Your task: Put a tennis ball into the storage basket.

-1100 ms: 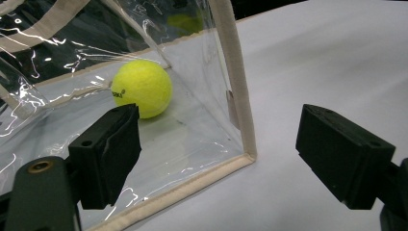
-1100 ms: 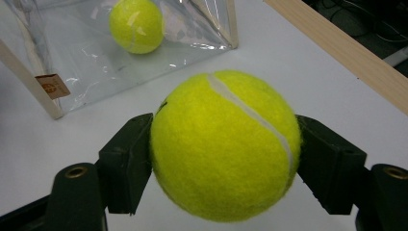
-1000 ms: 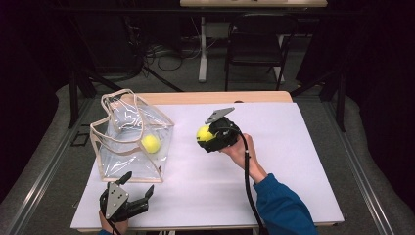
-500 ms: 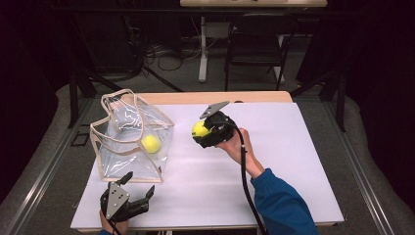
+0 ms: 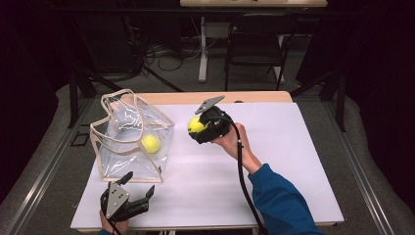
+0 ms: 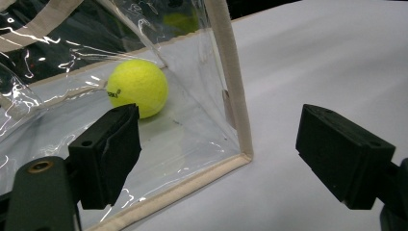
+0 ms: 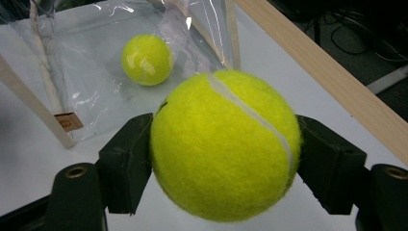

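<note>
Tennis balls first, and the count is two, both fuzzy and yellow-green. One tennis ball (image 7: 223,144) sits clamped in the right gripper (image 5: 199,127), black jaws pressing on its two sides, white seam curving over the top in the right gripper view. That held ball (image 5: 195,125) hangs above the white table (image 5: 293,161), just to the right of the bag. The second yellow tennis ball (image 5: 150,143) lies inside the one clear plastic bag with beige trim (image 5: 132,142), down on its floor near the right wall; the left gripper view catches it too (image 6: 138,88), behind the see-through side.

Grippers: two as well. The right one is carried by a hand (image 5: 235,142) in a blue sleeve (image 5: 284,205), forearm reaching up and leftward from the lower edge, gripper tipped toward the bag's open mouth, its black cable (image 5: 242,171) trailing back along the arm. The left gripper (image 5: 134,191) rests low at the near edge of the table, just in front of the bag's near corner, jaws spread wide with nothing between them, one jaw lined up before the bag's clear wall, the other over bare table.
</note>
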The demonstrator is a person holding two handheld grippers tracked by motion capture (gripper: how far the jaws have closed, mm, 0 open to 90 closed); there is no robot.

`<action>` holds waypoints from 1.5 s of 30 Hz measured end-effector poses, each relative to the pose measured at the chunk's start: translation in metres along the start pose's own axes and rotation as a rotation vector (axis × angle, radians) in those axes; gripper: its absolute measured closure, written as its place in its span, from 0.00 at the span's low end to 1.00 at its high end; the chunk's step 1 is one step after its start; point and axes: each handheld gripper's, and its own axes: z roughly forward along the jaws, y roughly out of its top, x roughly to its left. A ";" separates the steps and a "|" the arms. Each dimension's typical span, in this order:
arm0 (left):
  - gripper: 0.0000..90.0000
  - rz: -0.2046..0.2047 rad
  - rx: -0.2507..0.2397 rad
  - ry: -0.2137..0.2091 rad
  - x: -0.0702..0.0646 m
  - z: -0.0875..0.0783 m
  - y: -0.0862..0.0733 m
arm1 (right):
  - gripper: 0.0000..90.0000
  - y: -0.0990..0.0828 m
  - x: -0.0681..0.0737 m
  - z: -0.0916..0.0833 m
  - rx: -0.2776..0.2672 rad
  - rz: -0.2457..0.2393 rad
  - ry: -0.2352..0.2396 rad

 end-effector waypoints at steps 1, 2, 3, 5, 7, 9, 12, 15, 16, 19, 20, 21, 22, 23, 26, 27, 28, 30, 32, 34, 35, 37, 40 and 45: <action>0.18 0.001 -0.001 0.000 -0.001 0.000 0.000 | 0.29 0.001 0.000 0.001 0.000 0.001 0.000; 0.18 0.002 -0.002 -0.001 -0.001 -0.001 0.000 | 0.29 0.002 0.000 0.001 0.002 0.004 0.002; 0.18 0.006 -0.002 -0.002 -0.001 -0.001 0.001 | 0.29 0.002 0.000 0.002 0.001 0.002 0.004; 0.18 0.006 -0.003 -0.001 -0.001 -0.001 0.001 | 0.29 0.004 0.001 0.003 0.003 -0.003 0.000; 0.18 0.000 -0.004 0.003 -0.001 0.000 0.000 | 0.29 0.006 0.002 0.003 0.001 -0.007 0.002; 0.18 0.000 -0.002 0.004 0.000 0.000 0.000 | 0.29 0.008 0.002 0.003 0.001 -0.012 -0.002; 0.18 0.000 -0.004 0.002 -0.001 -0.001 0.000 | 0.29 0.010 0.003 0.003 0.004 -0.016 -0.003; 0.18 0.000 -0.004 0.002 -0.001 -0.001 0.001 | 0.29 0.011 0.005 0.005 0.002 -0.024 -0.001; 0.18 -0.001 -0.004 0.002 -0.001 -0.001 0.000 | 0.29 0.012 0.005 0.005 0.000 -0.026 0.000; 0.18 0.000 -0.002 0.003 0.000 0.000 0.000 | 0.29 0.016 0.006 0.006 0.001 -0.030 0.001; 0.18 0.001 -0.002 0.003 0.000 0.000 0.000 | 0.29 0.017 0.007 0.006 -0.001 -0.032 0.002; 0.18 0.000 -0.005 0.003 0.000 0.000 0.000 | 0.29 0.018 0.007 0.006 -0.003 -0.038 -0.002; 0.18 0.000 -0.006 0.003 0.000 -0.001 0.000 | 0.29 0.020 0.007 0.006 -0.006 -0.038 -0.002; 0.18 0.002 -0.006 0.004 0.000 -0.001 0.000 | 0.29 0.021 0.008 0.005 -0.009 -0.038 -0.001; 0.18 0.003 -0.012 0.006 -0.001 -0.002 0.001 | 0.29 0.024 0.008 0.004 -0.026 -0.037 0.006; 0.18 0.003 -0.012 0.006 0.000 -0.001 0.001 | 0.29 0.025 0.009 0.004 -0.028 -0.037 0.007; 0.18 0.002 -0.009 0.006 0.000 -0.001 0.000 | 0.29 0.026 0.009 0.004 -0.031 -0.039 0.005; 0.18 0.000 -0.010 0.007 0.000 -0.001 0.000 | 0.29 0.028 0.009 0.004 -0.029 -0.042 0.008; 0.18 0.002 -0.010 0.004 0.000 -0.001 0.000 | 0.29 0.030 0.009 0.004 -0.031 -0.046 0.006; 0.18 0.002 -0.009 0.006 0.000 -0.001 0.000 | 0.29 0.032 0.009 0.004 -0.033 -0.043 0.006; 0.18 0.002 -0.010 0.006 0.000 -0.001 0.001 | 0.29 0.032 0.009 0.005 -0.035 -0.044 0.006; 0.18 0.000 -0.011 0.005 0.000 -0.001 0.001 | 0.29 0.034 0.009 0.005 -0.039 -0.044 0.007; 0.18 -0.001 -0.008 0.007 0.001 0.000 0.000 | 0.29 0.036 0.010 0.005 -0.038 -0.051 0.006; 0.18 -0.001 -0.012 0.007 0.000 -0.001 0.001 | 0.29 0.042 0.010 0.003 -0.044 -0.056 -0.001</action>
